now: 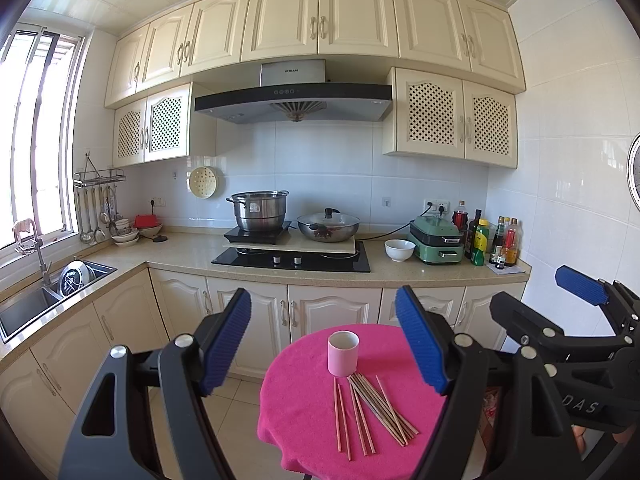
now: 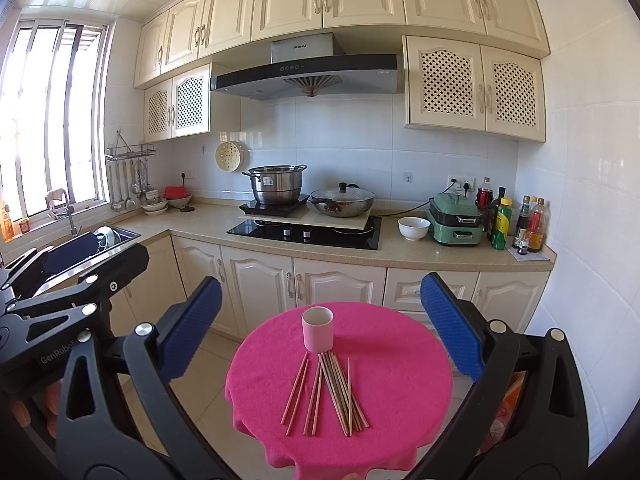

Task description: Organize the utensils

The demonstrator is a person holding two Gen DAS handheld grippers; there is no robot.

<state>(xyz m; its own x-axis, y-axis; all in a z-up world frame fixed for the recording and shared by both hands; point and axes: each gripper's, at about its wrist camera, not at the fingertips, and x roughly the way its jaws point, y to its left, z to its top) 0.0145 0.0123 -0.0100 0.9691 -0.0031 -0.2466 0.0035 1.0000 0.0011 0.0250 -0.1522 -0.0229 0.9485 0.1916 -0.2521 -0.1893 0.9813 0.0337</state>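
Here, the task stands at its beginning. A round table (image 1: 404,354) draped in a pink cloth carries an upright pink cup (image 1: 342,353), its mouth open and, as far as can be seen, holding nothing. Just in front of the cup, the chopsticks (image 1: 370,414) lie loose on the cloth: a few apart on the left, the remainder fanned and crossing on the right. None appears to be in the cup, so, presumably, every stick remains to be gathered and stood in it.

Left to right: the left gripper (image 1: 324,344) hangs above and before the table, jaws spread wide, blue pads bare, touching nothing. The right gripper (image 2: 322,328) hangs beside it, likewise spread wide and empty, clear of cup and sticks. Both frame the table; neither reaches the cloth.
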